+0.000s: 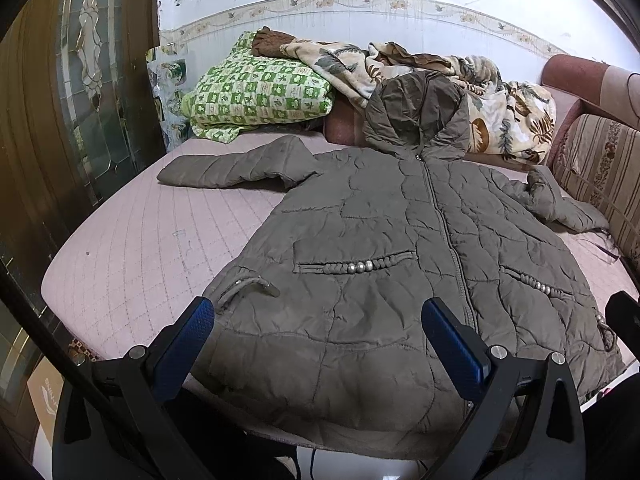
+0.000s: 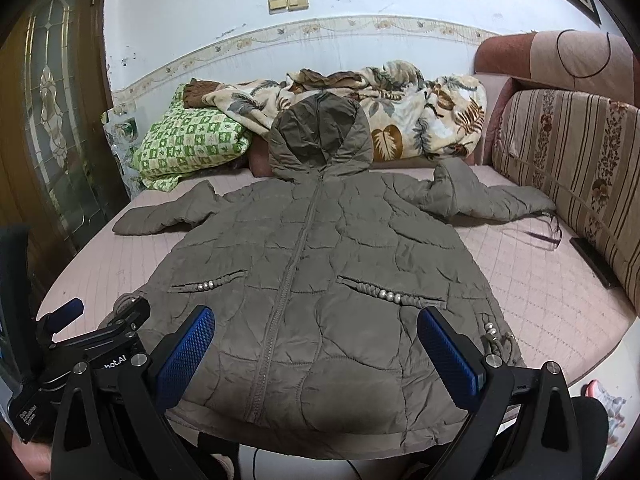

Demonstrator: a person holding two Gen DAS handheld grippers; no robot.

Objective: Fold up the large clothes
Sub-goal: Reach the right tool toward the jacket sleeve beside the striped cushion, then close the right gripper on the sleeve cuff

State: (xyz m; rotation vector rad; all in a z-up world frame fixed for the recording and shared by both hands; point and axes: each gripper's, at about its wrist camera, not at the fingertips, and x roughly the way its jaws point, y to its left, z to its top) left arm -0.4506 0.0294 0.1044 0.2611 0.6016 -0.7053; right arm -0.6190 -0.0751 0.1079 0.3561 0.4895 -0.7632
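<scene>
While both tools gape, coat (image 2: 316, 280) lies spread just ahead

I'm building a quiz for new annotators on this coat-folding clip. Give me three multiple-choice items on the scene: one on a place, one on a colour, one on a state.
1. Where does the hood of the coat lie?
A. toward the leaf-print blanket at the far side of the bed
B. over the near edge of the bed
C. folded under the body of the coat

2. What colour are the pads of the right gripper?
A. red
B. blue
C. white

3. How do the left gripper and the right gripper stand?
A. both shut on the hem
B. one shut on a sleeve
C. both open, holding nothing

Key: 1 A, the hood rests against the leaf-print blanket; 2 B, both pads show blue; 3 C, each pair of fingers is spread wide above the hem with no cloth between them.
</scene>
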